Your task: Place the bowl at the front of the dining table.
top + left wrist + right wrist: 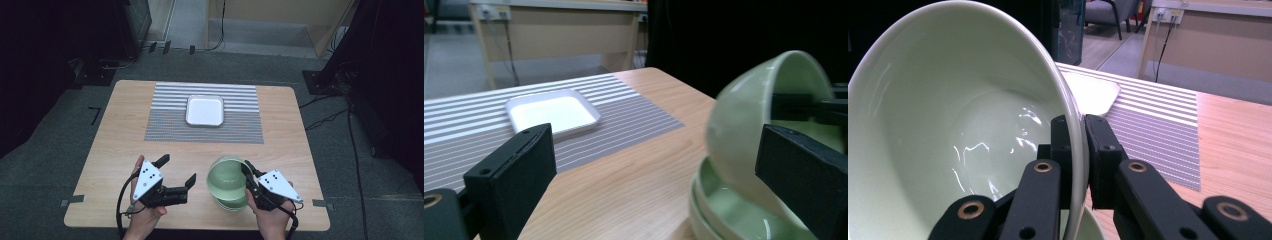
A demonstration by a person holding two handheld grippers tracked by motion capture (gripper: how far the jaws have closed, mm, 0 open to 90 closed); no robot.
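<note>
My right tongs (1078, 150) pinch the rim of the top green bowl (227, 176), tilted above the bowl stack (744, 210) at the bench's (125, 130) near edge; my left tongs (177, 177) gape wide, empty. That thin rim grip could slip, dropping the bowl onto the stack.

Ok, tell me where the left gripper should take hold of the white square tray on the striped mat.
Grip the white tray by its raised rim, probably the near edge, coming in low from the person's side with one jaw inside and one outside. It is shallow and lies flat on the striped mat, so the thin lip looks like the only graspable part. The left gripper is open already.
</note>
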